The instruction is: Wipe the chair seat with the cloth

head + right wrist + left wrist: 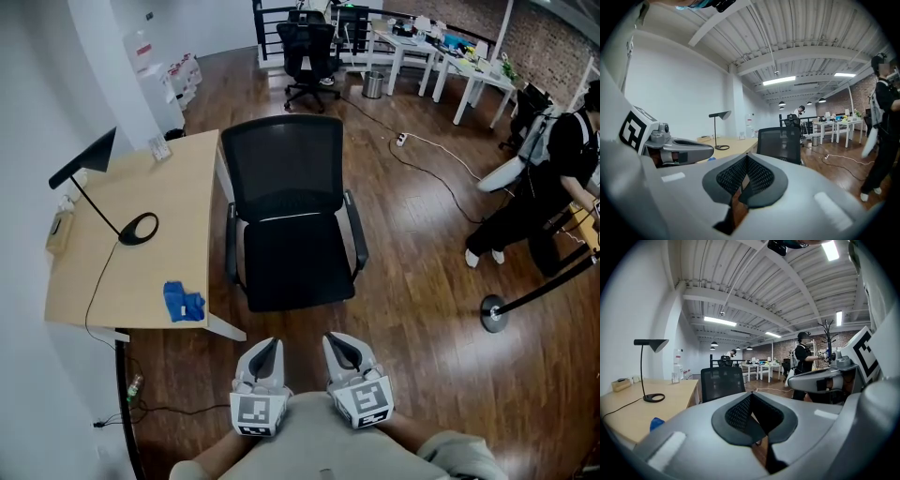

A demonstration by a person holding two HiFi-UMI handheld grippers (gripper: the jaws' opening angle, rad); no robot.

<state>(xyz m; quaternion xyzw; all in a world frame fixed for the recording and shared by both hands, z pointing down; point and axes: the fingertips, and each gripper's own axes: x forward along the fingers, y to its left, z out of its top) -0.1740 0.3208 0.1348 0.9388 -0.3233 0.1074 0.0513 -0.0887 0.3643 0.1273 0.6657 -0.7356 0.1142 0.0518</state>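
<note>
A black mesh-backed office chair stands in the middle of the head view, its dark seat bare. A crumpled blue cloth lies on the wooden desk, near the front right corner and left of the chair. Both grippers hover low by the person's body, in front of the chair. The left gripper and the right gripper are each shut with nothing in them. In the left gripper view the shut tips point at the chair, with the cloth at the lower left. The right gripper view shows shut tips below the chair.
A black desk lamp with a ring base and cord stands on the desk. A person is at the right beside a stanchion base. A cable with a power strip lies on the floor. White tables and another chair stand at the back.
</note>
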